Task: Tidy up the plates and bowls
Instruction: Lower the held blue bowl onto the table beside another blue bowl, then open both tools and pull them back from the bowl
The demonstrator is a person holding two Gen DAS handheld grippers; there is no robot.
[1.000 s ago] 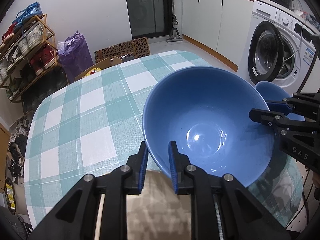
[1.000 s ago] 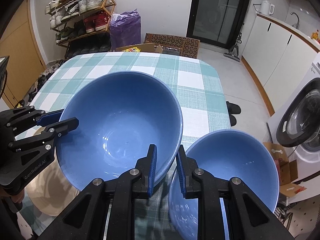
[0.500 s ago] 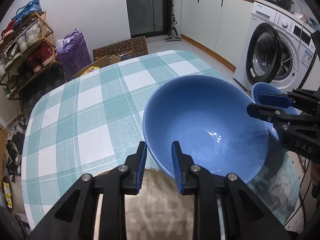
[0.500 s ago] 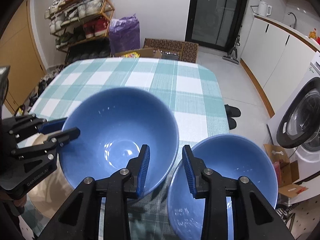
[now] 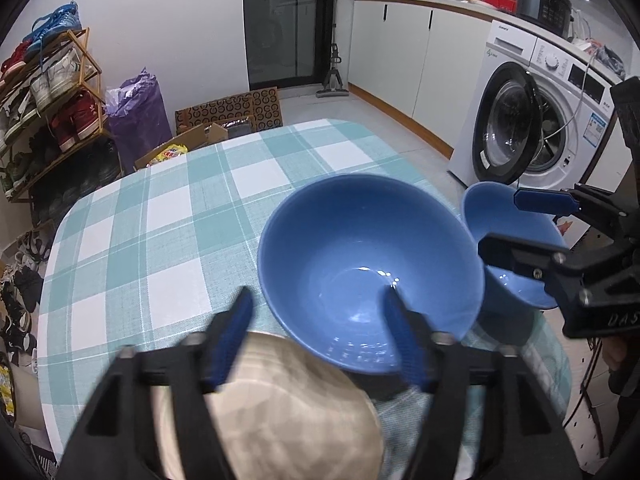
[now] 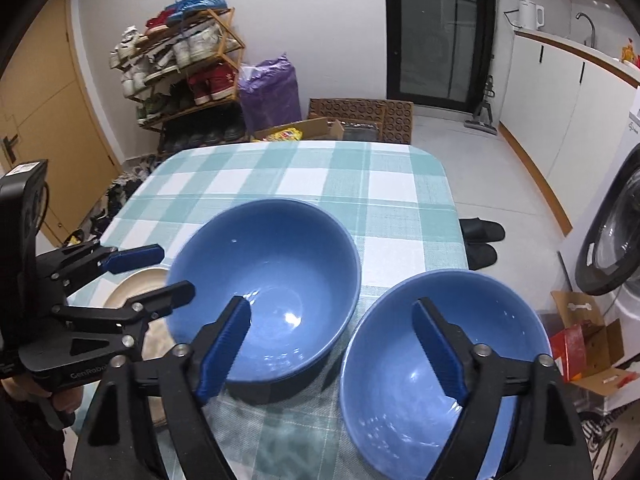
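A large blue bowl (image 5: 368, 272) (image 6: 272, 280) stands on the checked tablecloth (image 5: 160, 240). A second blue bowl (image 5: 508, 240) (image 6: 460, 352) sits to its right near the table's edge. A beige plate (image 5: 280, 400) (image 6: 136, 284) lies at the big bowl's near left. My left gripper (image 5: 318, 320) (image 6: 174, 272) hovers over the big bowl's near rim; its jaws are opening, with the rim between them but untouched. My right gripper (image 6: 332, 312) (image 5: 500, 222) is also opening, one finger above each blue bowl, pressing on neither.
The table's right edge (image 6: 456, 216) drops to the floor, where slippers (image 6: 480, 240) lie. A washing machine (image 5: 532, 120) stands on the right. A shoe rack (image 6: 180, 72), a purple bag (image 6: 272, 92) and cardboard boxes (image 6: 360, 120) are beyond the table's far end.
Both grippers let go of the large blue bowl's rim and spread their jaws wide. The bowl now rests lower on the table, and both grippers have drawn back and up.
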